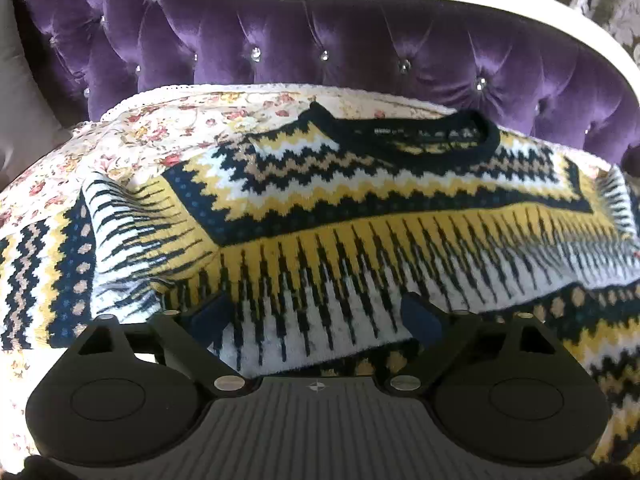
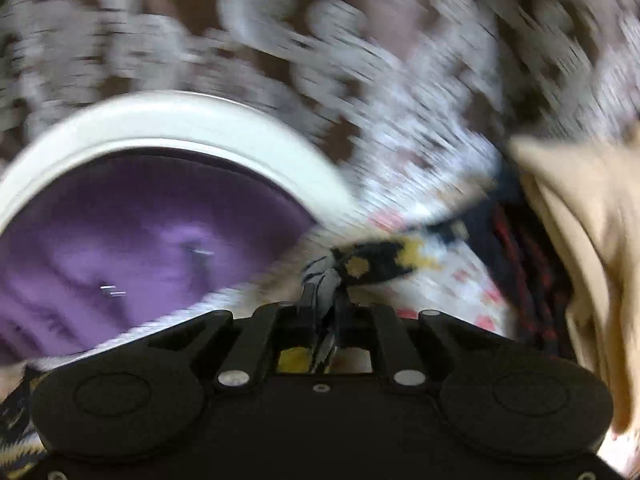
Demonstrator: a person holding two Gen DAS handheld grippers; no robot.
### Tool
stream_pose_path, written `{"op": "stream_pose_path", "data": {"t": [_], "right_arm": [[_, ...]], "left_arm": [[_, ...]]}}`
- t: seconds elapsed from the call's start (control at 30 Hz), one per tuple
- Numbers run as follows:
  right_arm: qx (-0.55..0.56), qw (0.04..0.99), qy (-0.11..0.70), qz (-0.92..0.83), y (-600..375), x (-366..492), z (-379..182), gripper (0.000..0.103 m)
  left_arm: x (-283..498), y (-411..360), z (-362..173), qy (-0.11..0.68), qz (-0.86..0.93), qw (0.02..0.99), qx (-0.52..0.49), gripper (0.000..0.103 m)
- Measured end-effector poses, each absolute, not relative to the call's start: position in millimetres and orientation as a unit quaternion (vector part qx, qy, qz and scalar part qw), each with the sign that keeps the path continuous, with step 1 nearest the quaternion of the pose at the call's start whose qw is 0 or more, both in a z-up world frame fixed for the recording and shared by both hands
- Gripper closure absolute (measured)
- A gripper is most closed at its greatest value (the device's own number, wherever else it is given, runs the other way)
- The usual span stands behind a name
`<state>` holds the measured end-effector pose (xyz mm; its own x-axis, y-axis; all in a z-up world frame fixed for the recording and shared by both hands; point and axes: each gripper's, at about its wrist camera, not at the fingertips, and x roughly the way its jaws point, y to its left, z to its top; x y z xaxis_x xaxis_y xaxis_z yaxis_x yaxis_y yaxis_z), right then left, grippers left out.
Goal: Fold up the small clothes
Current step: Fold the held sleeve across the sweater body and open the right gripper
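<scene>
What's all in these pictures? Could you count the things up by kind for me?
Patterned sweaters: 1, sweater
Floral covers: 1, cover
Purple sofas: 1, sofa
Claws: 2, left claw open over the sweater; right claw shut on a bit of the sweater
Other clothes: 2, beige garment and dark red-checked garment, both blurred
Total: 7

Left wrist: low and close over the sweater [image 1: 340, 200], facing the sofa's back [image 1: 320, 40].
Right wrist: blurred, close, tilted up past the sofa's rim [image 2: 180, 120].
Shared: sweater, sofa back.
</scene>
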<state>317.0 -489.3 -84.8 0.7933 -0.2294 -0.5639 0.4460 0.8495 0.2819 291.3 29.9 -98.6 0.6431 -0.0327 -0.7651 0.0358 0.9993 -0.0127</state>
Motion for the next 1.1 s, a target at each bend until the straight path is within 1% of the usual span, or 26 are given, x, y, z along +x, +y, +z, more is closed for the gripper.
{"op": "stream_pose_path", "data": {"t": [0.03,0.07,0.23,0.3,0.37,0.5,0.63,0.7,0.73,0.8,0.83,0.87,0.93,1.1], "right_arm": [[0.189,0.933,0.257,-0.168,-477,317,-73,0.087],[0.171,0.941,0.250,-0.149,-462,318,-60,0.087],[0.092,0.970,0.220,-0.042,-369,321,-7,0.087],[0.068,0.975,0.211,0.005,-323,322,6,0.087],[0.042,0.976,0.209,0.044,-276,325,8,0.087],[-0.023,0.970,0.214,0.110,-185,329,-15,0.087],[-0.070,0.952,0.254,0.156,-113,333,-72,0.086],[-0.097,0.942,0.274,0.168,-92,332,-101,0.084],[-0.110,0.937,0.282,0.173,-83,328,-113,0.082],[-0.130,0.930,0.294,0.176,-73,319,-132,0.061],[-0.130,0.931,0.292,0.179,-73,314,-138,0.046],[-0.127,0.935,0.280,0.178,-74,304,-137,0.038],[-0.117,0.941,0.262,0.178,-78,291,-131,0.030],[-0.075,0.953,0.246,0.160,-107,261,-117,0.025]], "left_arm": [[290,31,-97,0.420,-0.020,0.908,-0.002,0.017],[290,33,-94,0.417,-0.020,0.909,-0.005,0.018],[285,43,-81,0.393,-0.006,0.919,-0.009,0.018],[284,51,-76,0.387,-0.001,0.922,-0.019,0.018],[284,62,-72,0.383,0.007,0.923,-0.034,0.018],[283,81,-67,0.377,0.028,0.924,-0.052,0.018],[284,98,-66,0.377,0.050,0.923,-0.058,0.018],[284,106,-66,0.377,0.057,0.922,-0.064,0.018],[285,109,-66,0.378,0.058,0.922,-0.067,0.018],[285,113,-66,0.379,0.059,0.920,-0.075,0.018],[286,115,-67,0.380,0.059,0.920,-0.078,0.018],[286,115,-67,0.380,0.058,0.920,-0.081,0.018],[286,113,-67,0.380,0.053,0.920,-0.082,0.018],[281,97,-64,0.370,0.028,0.927,-0.063,0.018]]}}
